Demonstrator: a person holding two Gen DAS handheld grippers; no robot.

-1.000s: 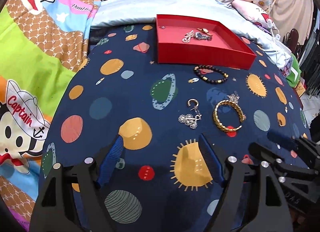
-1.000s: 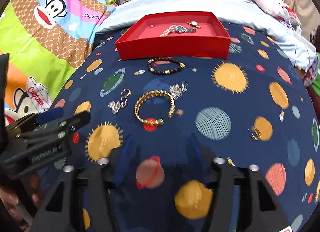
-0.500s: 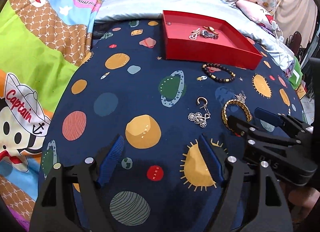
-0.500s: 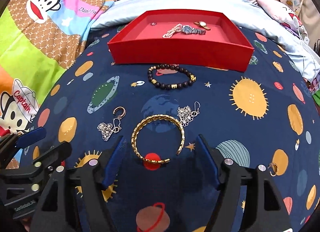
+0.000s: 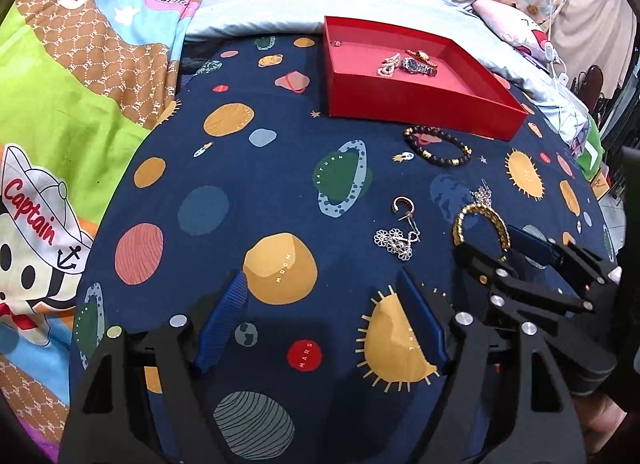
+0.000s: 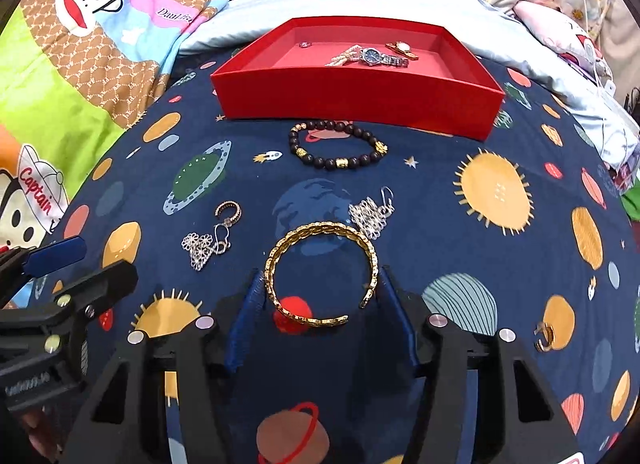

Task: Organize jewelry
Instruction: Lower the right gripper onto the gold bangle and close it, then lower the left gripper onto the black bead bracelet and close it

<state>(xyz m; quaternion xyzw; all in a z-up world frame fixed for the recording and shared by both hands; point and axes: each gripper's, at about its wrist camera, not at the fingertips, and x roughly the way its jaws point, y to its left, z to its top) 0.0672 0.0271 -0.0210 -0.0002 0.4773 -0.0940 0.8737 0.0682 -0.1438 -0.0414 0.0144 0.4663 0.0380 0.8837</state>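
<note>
Right then, the right gripper (image 6: pixel 320 296) sat low over the planet-print blanket (image 6: pixel 460 144), its two blue fingers (image 6: pixel 246 320) straddling the gold bangle (image 6: pixel 320 272). Its jaws had just been closing in on the bangle, one pad against each side of the open ring, though I could not tell whether they were truly pressing on it. The left gripper (image 5: pixel 320 320) hung off to the side over a bare patch of blanket, jaws wide apart with nothing between them.

I counted the loose pieces on the blanket. One gold bangle, lying flat between the right fingers. One dark beaded bracelet (image 6: pixel 338 146) with a few gold beads, just in front of the red tray (image 6: pixel 360 100). Two silver filigree earrings: one (image 6: pixel 370 212) touching the far rim of the bangle, the other (image 6: pixel 204 246) well to its left. One small hoop (image 6: pixel 230 212) lay just beside that left earring. One more small gold hoop (image 6: pixel 545 338) lay alone far off to the right.

Inside the tray I made out four things: one silver watch (image 6: pixel 376 57) with a dark face, one gold watch (image 6: pixel 402 49) behind it, one pale beaded piece (image 6: pixel 342 58) touching the silver watch, and one tiny stud (image 6: pixel 305 45) near the back left corner. One tray only, resting on the blanket's far edge.
</note>
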